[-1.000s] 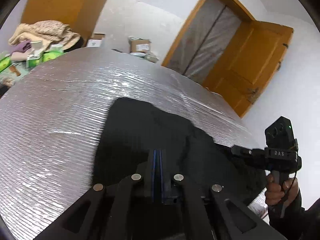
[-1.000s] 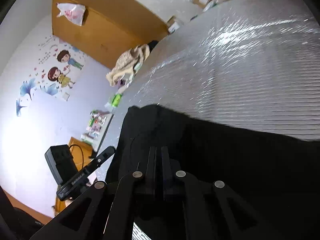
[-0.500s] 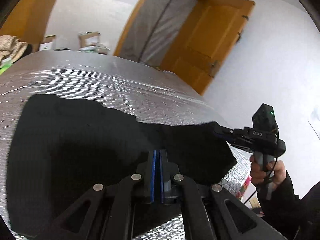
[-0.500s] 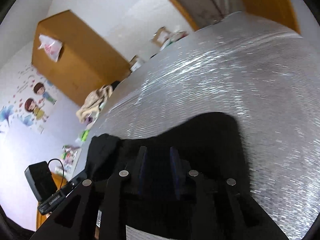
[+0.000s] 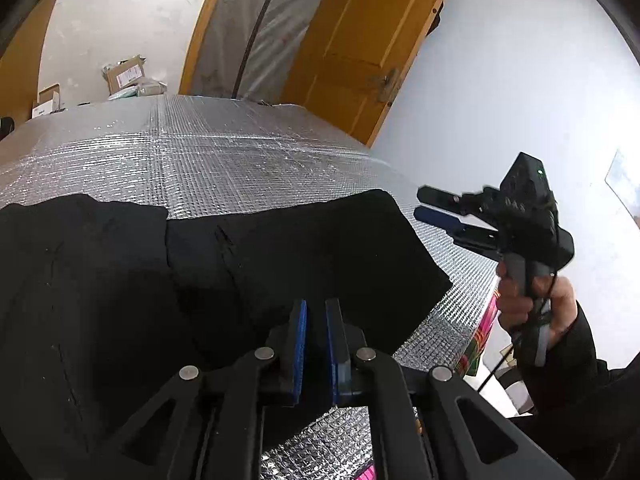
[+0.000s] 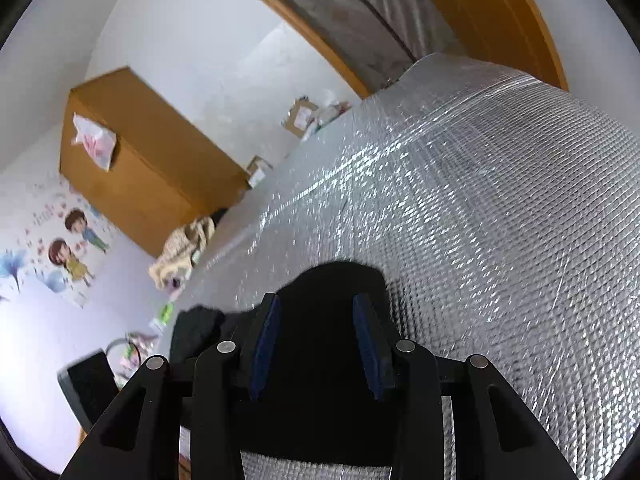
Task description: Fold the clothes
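The black garment [image 5: 280,256] is matte, soft-looking cloth with a stitched seam running down its left part. It's lying mostly flat on the silver quilted foil cover [image 5: 224,160] of the tabletop, with one corner squared off near the right edge. A second ago it was bunched into a narrower lump; now it's spread wide across the near side.

The left gripper [image 5: 316,332] has blue-padded fingers [image 5: 299,344] that have just been opening. There's a slim gap showing, with cloth under and between them but not pinched. The right gripper [image 6: 316,336] has also just been opening, so it's wide apart now, released, with the cloth's corner lying loose between the fingers [image 6: 266,336]. In the left view it hangs off past the garment's right corner.

Behind that there's an orange wooden door [image 5: 360,40] and cardboard boxes [image 5: 124,76].
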The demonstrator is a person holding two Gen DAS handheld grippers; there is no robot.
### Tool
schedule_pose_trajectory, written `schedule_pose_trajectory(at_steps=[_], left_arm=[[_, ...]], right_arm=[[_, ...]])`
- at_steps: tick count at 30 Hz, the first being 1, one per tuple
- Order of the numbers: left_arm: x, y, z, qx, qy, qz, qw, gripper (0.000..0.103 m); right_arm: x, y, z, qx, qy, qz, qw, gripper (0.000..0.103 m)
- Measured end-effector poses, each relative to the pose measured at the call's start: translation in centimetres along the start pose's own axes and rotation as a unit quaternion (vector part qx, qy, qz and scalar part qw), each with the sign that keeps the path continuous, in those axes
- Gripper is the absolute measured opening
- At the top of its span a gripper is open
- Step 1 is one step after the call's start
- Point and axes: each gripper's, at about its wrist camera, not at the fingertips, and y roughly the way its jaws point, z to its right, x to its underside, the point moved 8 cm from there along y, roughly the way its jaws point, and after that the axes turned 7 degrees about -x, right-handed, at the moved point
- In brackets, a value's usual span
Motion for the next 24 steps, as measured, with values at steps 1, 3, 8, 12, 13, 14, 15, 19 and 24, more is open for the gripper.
schedule_pose_trajectory(at_steps=[1, 3, 8, 12, 13, 14, 15, 19, 24], left_arm=[[-0.1, -0.2, 0.0, -0.003, 0.001, 0.004, 1.0, 0.009], [-0.3, -0.7, 0.0, -0.01, 0.003, 0.011, 0.9999, 0.009], [-0.6, -0.7, 0.6, -0.015, 0.007, 0.013, 0.9998, 0.009], [-0.5, -0.7, 0.7, -0.014, 0.008, 0.011, 0.9998, 0.009], [-0.5, -0.6, 0.7, -0.014, 0.006, 0.01, 0.9998, 0.009], [-0.5, -0.4, 0.5, -0.016, 0.003, 0.007, 0.9998, 0.009], [-0.5, -0.1, 0.5, -0.017, 0.001, 0.004, 0.9998, 0.009], [-0.1, 1.1, 0.6, -0.029, 0.006, -0.014, 0.9995, 0.009], [0.5, 1.9, 0.6, -0.036, 0.011, -0.031, 0.9988, 0.009]], right_arm=[[-0.3, -0.1, 0.4, -0.004, 0.012, 0.005, 1.0, 0.039], [-0.9, 0.1, 1.3, -0.005, 0.028, 0.009, 1.0, 0.039], [-1.4, 1.6, 0.2, 0.008, -0.023, -0.005, 1.0, 0.038], [-1.1, 3.3, -0.4, 0.023, -0.052, -0.032, 0.998, 0.019], [-1.0, 3.6, -0.2, 0.031, -0.057, -0.042, 0.997, 0.016], [-0.9, 3.9, 0.0, 0.038, -0.063, -0.051, 0.996, 0.016], [-0.8, 4.2, 0.2, 0.046, -0.067, -0.06, 0.995, 0.016], [-1.0, 5.5, 2.9, 0.056, -0.02, -0.071, 0.996, 0.0], [-1.8, 4.1, 2.7, 0.033, 0.002, -0.047, 0.998, 0.005]])
